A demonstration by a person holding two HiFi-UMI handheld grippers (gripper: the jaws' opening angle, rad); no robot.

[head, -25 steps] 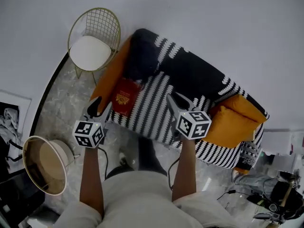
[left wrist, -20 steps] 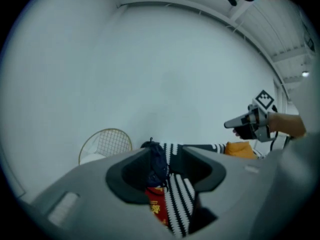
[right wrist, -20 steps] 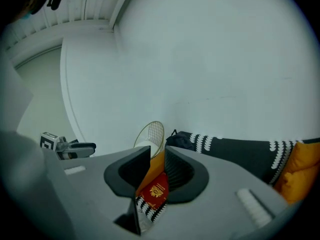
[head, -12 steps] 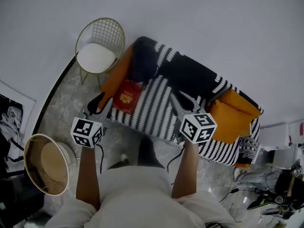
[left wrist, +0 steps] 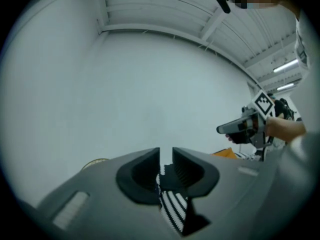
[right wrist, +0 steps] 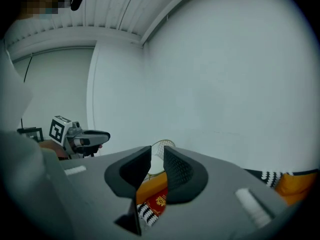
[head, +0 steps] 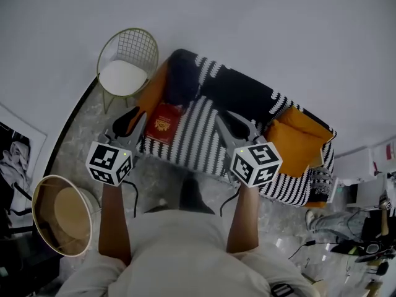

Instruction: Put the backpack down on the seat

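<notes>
The backpack [head: 164, 122] is taken to be the flat red item with a gold emblem; it is too small in the head view to confirm. It lies on the striped seat [head: 198, 138] of the sofa [head: 247, 101], at the sofa's left end, just beside an orange cushion [head: 151, 91]. Neither gripper touches it.

Left gripper [head: 133, 121]: held in front of the sofa's left end, near the backpack but apart from it. The left gripper view shows its jaws with a narrow gap. They have just been closing, and nothing is between the pads. Only black-and-white sofa fabric shows through the gap, far behind.

Right gripper [head: 238, 125]: held over the middle of the seat. The right gripper view shows its jaws also slightly apart and released. They have just been closing a little, with nothing between them.

View differences:
- Head view only: the whole sofa, a second orange cushion [head: 297, 144] at its right end, a round basket [head: 59, 215] on the floor at lower left, and both forearms.
- Right gripper view only: the backpack below the jaws [right wrist: 159, 201] and the gold wire chair [right wrist: 161, 148] lined up behind the jaw gap.
- Left gripper view only: ceiling strip lights [left wrist: 285, 66].
- Each gripper view shows the other gripper alongside, held about level.
</notes>
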